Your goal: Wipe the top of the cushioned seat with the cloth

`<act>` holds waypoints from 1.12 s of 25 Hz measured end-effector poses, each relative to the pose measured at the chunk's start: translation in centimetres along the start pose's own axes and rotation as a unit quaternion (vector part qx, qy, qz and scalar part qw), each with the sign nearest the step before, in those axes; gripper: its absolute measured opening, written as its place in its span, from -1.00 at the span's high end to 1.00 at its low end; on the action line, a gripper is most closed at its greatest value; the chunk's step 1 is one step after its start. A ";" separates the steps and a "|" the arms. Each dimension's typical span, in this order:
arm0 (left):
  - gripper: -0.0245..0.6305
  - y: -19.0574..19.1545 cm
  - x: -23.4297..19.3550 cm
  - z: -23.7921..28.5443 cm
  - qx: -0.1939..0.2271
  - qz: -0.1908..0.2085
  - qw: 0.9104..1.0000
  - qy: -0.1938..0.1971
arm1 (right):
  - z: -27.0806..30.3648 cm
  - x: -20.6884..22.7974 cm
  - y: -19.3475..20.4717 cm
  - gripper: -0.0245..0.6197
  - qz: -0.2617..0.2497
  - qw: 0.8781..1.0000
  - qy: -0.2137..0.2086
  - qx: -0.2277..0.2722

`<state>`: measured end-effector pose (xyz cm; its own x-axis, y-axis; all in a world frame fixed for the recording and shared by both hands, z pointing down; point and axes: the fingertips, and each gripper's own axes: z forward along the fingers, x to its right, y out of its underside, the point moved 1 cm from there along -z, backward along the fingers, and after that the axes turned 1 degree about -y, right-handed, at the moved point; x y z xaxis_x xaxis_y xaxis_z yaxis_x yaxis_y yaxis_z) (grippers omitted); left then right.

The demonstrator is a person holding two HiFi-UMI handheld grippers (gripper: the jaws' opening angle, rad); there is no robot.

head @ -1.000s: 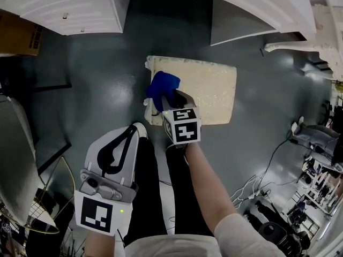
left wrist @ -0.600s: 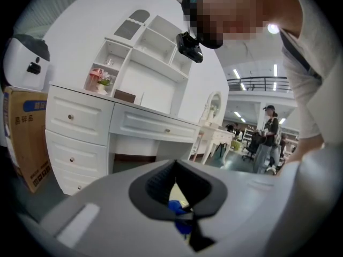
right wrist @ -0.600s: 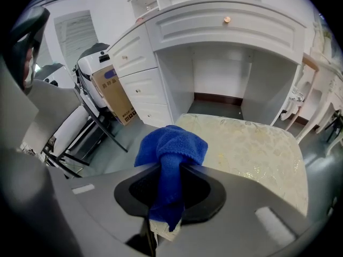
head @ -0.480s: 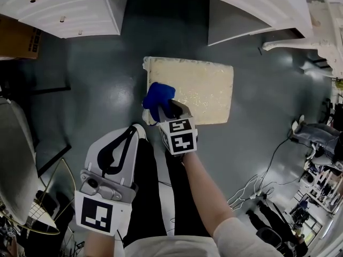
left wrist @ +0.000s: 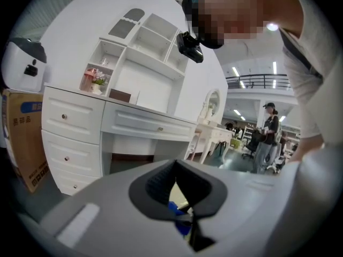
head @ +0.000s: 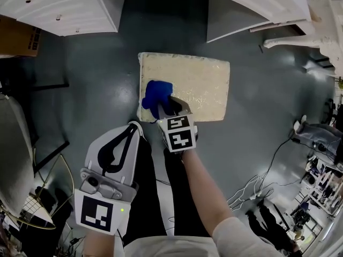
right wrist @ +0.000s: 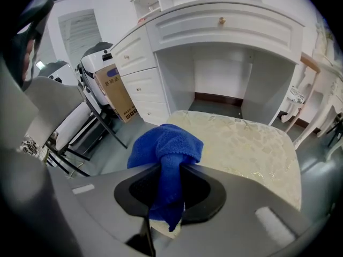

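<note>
Head view: the cushioned seat is seen standing on the grey floor before a white dressing table, its pale top left bare so that it can be wiped. The blue cloth is pressed onto the near left part of the seat top, close to its left edge. It is clamped by the right hand-held gripper, whose jaws are closed on a bunched fold. Most of the cloth is left bulging beyond the tips as a soft pad. This gripper is angled steeply down, presumably so that the pad, not the jaws, bears on the fabric. The left hand-held gripper is held back over the person's leg, well apart from the seat, with its jaws together and nothing between them. It is apparently kept clear of the wiping path.
</note>
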<state>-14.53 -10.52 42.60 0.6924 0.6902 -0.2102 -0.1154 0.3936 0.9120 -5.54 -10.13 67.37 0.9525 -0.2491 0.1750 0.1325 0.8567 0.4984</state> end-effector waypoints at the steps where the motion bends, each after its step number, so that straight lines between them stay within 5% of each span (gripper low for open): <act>1: 0.93 0.1 0.6 0.2 -0.001 0.000 1.000 0.000 | -0.2 0.5 0.3 0.64 0.000 1.000 0.000 -0.001; 28: 0.93 -0.2 14.0 8.1 -0.009 0.016 1.000 0.008 | -6.4 14.9 6.9 0.64 0.012 1.000 0.012 -0.008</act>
<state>0.94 -5.86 42.36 0.6762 0.7127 -0.1868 -0.1498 0.3813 0.9122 11.32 -5.05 68.02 0.9617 -0.2177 0.1665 0.1135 0.8693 0.4811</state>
